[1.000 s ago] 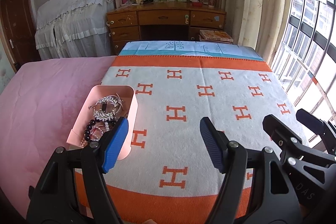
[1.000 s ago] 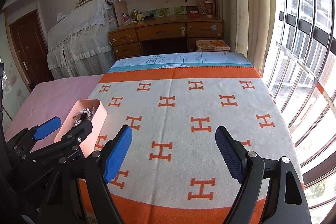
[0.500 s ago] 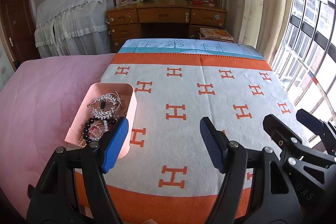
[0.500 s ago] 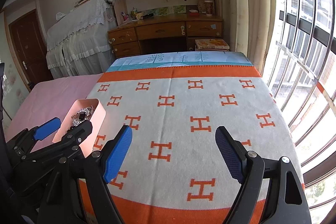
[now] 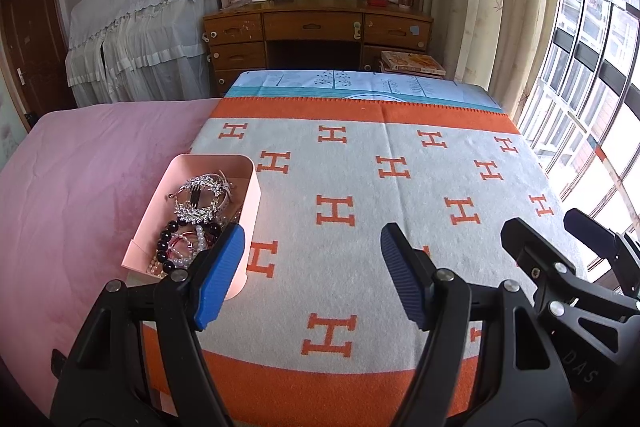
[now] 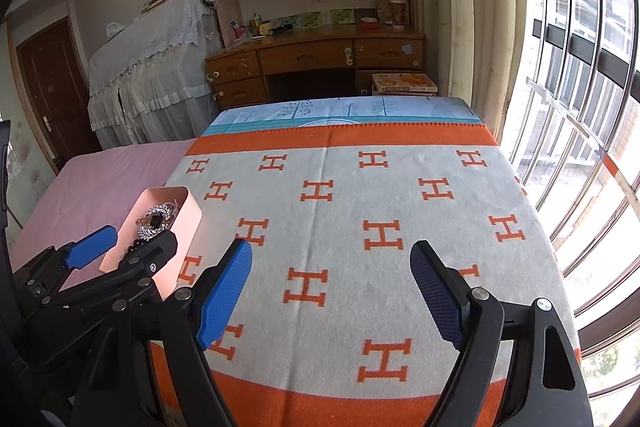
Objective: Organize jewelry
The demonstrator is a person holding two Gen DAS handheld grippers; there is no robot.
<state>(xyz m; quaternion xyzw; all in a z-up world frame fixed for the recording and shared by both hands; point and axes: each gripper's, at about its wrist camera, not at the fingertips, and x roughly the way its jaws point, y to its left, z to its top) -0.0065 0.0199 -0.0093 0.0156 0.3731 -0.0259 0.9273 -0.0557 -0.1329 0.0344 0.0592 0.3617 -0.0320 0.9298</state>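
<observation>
Left gripper (image 5: 312,275), right gripper (image 6: 332,295): fingers apart.

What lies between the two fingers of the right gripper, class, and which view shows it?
Only bare blanket with orange H marks shows between the right gripper's open fingers. The right wrist view shows it; the pink jewelry box sits off to their left.

pink box (image 5: 250,211) lower in left view

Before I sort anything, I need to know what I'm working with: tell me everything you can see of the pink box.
The pink box is an open, lidless rectangular tray with rounded corners, smooth like plastic or card. It sits upright and straddles the edge where the orange H-patterned blanket meets the pink sheet. Inside lie a sparkly silver hair comb, dark beads and pearl strands in a heap. Nothing grips it.
</observation>
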